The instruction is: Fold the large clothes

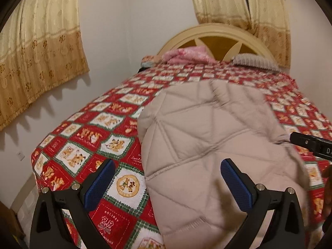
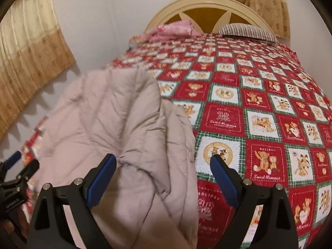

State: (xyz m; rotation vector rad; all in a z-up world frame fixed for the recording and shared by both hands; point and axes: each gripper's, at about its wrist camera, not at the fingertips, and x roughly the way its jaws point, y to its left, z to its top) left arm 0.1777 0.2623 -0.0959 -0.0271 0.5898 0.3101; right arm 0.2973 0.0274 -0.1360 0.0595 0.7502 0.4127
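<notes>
Bed (image 2: 259, 112) in red holiday quilt, beige quilted coat (image 1: 209, 137) on it, pillows (image 2: 247, 30) at headboard

Each tool, left tool (image 1: 168, 178) and right tool (image 2: 164, 172), has 2 black arms, blue bumpy pads (image 1: 99, 184) and round silver screws (image 1: 75, 186)

Pale pinkish-beige coat (image 1: 211, 145), quilted in a diamond stitch. Bedspread (image 2: 259, 103) checked in red and white squares with green plaid borders, printed with golden-brown teddy bears and white lettering. Cream headboard (image 2: 207, 4) with mustard-yellow panels. Pink floral bedding (image 2: 172, 30) beside a pillow (image 2: 247, 31) in dark and white stripes. Curtains (image 1: 37, 51) pale yellow above, tan below, with a golden flower pattern. White walls (image 1: 124, 31). Black left gripper (image 1: 168, 178) and right gripper (image 2: 164, 172), both with blue textured pads (image 1: 99, 184).
</notes>
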